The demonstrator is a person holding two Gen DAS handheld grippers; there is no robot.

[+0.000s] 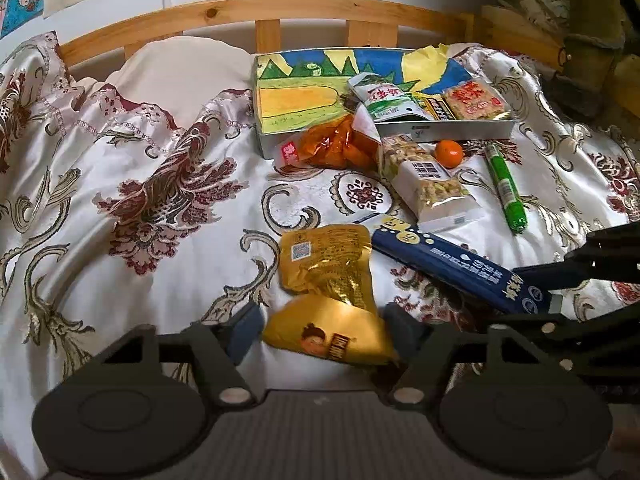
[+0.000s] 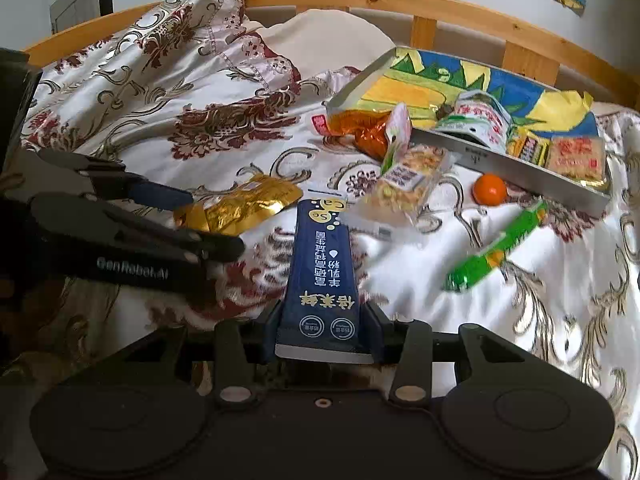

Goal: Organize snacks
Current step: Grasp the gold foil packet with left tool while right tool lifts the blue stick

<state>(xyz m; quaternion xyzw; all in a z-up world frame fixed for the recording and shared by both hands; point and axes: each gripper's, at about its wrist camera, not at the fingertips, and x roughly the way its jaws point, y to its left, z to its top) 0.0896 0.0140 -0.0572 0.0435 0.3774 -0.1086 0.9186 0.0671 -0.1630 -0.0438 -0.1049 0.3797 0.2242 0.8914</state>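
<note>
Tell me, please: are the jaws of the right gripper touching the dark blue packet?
Touching. The right wrist view shows the right gripper shut on the dark blue packet, both jaws pressed against its sides.

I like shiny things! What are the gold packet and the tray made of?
The gold packet looks like crinkly metallic foil or foil-lined plastic: it glints and creases. The tray seems to be dull grey metal, judging by its thin, straight, smooth wall, though painted card is possible. A colourful drawing covers its floor.
</note>
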